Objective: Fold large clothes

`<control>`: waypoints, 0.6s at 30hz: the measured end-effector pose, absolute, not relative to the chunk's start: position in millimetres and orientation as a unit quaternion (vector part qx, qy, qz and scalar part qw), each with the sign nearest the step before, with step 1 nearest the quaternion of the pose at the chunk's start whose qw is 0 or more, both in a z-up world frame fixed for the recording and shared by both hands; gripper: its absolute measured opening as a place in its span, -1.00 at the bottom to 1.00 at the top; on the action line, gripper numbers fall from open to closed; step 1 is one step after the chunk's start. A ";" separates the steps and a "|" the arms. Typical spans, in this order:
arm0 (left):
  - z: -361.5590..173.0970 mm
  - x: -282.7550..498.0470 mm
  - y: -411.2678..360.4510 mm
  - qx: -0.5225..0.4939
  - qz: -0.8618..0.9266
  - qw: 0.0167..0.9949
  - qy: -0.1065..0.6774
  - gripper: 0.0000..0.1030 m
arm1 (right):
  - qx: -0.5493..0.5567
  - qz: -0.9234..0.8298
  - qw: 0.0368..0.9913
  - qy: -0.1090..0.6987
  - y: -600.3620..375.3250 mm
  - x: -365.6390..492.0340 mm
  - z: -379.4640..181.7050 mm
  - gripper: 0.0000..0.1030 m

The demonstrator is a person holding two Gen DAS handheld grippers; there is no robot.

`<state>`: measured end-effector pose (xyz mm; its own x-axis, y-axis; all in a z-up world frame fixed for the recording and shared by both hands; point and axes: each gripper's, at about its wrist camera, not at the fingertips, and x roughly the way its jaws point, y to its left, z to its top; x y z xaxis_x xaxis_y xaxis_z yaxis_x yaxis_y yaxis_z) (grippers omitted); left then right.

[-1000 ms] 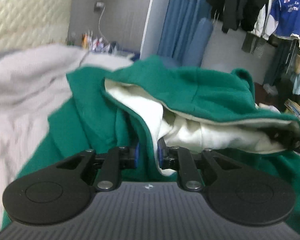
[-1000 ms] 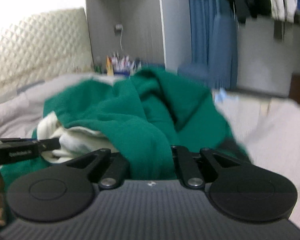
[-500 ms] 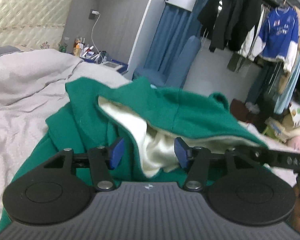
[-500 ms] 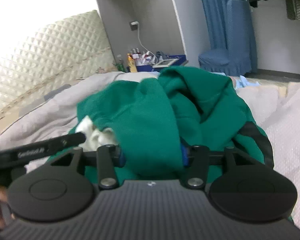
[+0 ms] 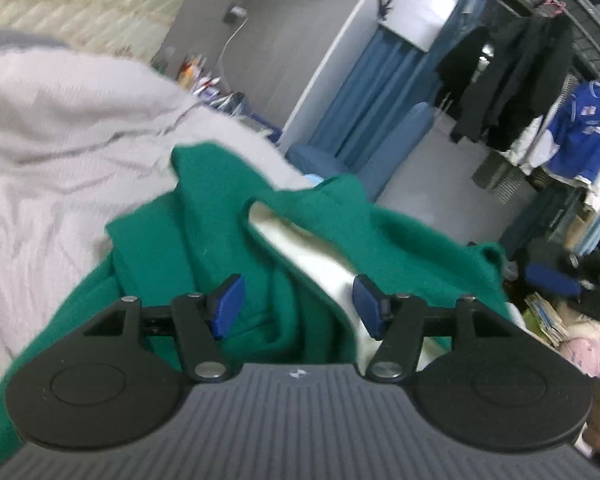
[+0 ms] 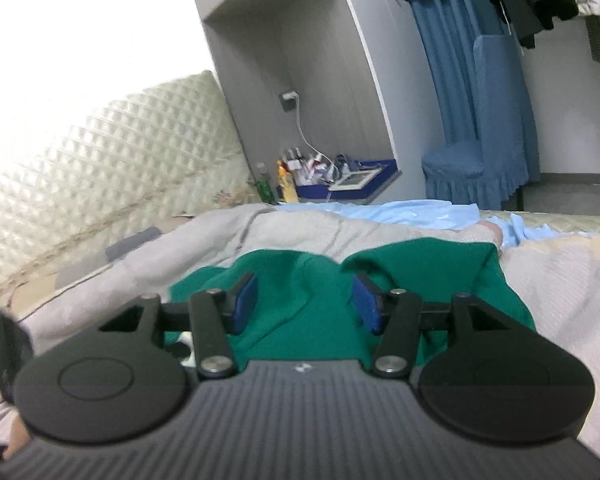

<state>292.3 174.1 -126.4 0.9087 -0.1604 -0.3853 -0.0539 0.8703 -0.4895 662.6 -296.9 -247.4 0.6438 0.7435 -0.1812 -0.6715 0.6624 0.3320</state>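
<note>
A large green fleece garment (image 5: 220,248) with a cream lining (image 5: 320,264) lies bunched on a grey bedcover (image 5: 60,160). My left gripper (image 5: 296,308) is open just above its folds, blue pads apart, holding nothing. In the right wrist view the same green garment (image 6: 420,276) lies flatter on the bed. My right gripper (image 6: 306,304) is open over it and empty. The other gripper's black edge (image 6: 4,344) shows at the far left of that view.
A quilted cream headboard (image 6: 100,168) is at the left. A bedside shelf with bottles and clutter (image 6: 324,176) stands behind the bed. A light blue cloth (image 6: 400,216) lies at the bed's far side. A blue covered chair (image 6: 472,172) and hanging clothes (image 5: 540,100) are at the right.
Both grippers have opened and let go of the green garment, which dropped onto the bed. Both have pulled back and tilted; the views have shifted.
</note>
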 end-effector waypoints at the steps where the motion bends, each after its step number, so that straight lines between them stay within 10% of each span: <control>1: -132.0 295.2 176.0 -0.261 -0.028 0.941 0.214 0.27 | 0.115 0.392 0.899 0.159 -289.5 674.0 -247.7 0.11; 15: -151.0 305.5 192.2 -0.301 -0.021 0.924 0.234 0.28 | 0.053 0.435 0.847 0.300 -190.6 767.7 -257.6 0.10; 18: -147.3 303.6 192.7 -0.300 -0.020 0.925 0.234 0.28 | 0.015 0.439 0.852 0.286 -185.8 752.6 -252.5 -0.55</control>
<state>303.6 192.7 -147.3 0.8896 -0.1772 -0.4209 -0.1034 0.8195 -0.5637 752.6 -185.8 -252.5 0.4513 0.7560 -0.4740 -0.7393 0.6143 0.2758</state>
